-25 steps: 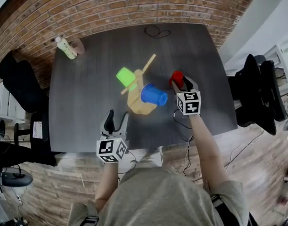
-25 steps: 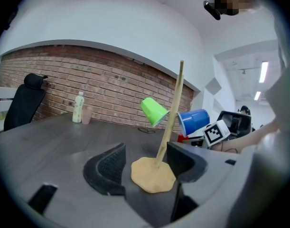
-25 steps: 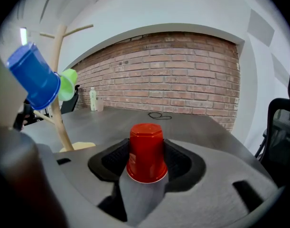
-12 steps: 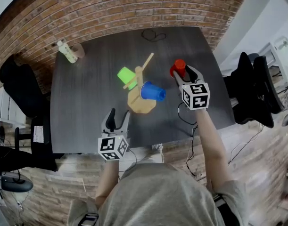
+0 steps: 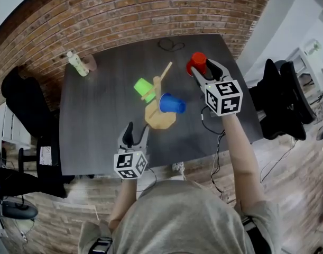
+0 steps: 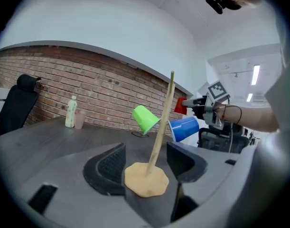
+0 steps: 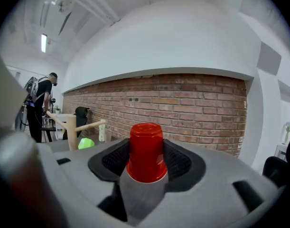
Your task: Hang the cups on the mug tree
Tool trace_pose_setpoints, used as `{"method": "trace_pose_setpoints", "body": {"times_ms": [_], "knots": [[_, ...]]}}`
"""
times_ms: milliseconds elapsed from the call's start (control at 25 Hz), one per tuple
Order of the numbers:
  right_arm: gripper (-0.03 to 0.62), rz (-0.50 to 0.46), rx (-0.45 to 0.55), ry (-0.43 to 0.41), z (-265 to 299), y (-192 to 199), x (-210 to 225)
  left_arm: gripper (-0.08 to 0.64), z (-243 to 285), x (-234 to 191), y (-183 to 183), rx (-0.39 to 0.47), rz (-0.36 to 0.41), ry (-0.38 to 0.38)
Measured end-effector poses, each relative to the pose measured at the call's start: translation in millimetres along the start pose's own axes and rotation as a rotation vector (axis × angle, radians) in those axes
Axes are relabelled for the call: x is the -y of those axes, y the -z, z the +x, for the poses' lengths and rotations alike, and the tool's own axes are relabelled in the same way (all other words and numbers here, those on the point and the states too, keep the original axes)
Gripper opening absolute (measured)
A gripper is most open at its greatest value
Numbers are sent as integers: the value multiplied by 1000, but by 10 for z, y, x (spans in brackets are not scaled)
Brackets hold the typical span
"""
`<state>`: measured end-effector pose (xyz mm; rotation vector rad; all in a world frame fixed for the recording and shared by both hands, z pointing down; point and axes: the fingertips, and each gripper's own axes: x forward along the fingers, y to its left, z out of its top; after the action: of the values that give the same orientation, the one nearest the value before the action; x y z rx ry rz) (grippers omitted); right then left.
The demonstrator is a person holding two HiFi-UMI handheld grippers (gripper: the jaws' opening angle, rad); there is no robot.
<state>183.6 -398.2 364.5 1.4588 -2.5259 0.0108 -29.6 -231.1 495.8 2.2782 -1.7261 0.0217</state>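
Here, glossy red tapered cup [image 7: 145, 146] in right gripper [image 7: 146, 163], wooden mug tree [image 5: 160, 119].

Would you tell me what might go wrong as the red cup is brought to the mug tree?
The red cup is pinched by its tapered sides in the right gripper; it might slip.
The blue cup and green cup already hang on the mug tree; the newcomer could knock one off.
The left gripper is open, not steadying the tree, which may tip.
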Motion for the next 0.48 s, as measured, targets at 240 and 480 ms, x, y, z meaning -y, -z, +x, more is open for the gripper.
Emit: {"method": "trace_pose_setpoints", "body": {"times_ms": [240,480], "knots": [[222,-27,56,-42,-50,-409,-159,265,-3,43,-62,13,1,14],[222,-28,111,-89,-85,-723,-338,265,-24,69,-86,23,7,25]]}}
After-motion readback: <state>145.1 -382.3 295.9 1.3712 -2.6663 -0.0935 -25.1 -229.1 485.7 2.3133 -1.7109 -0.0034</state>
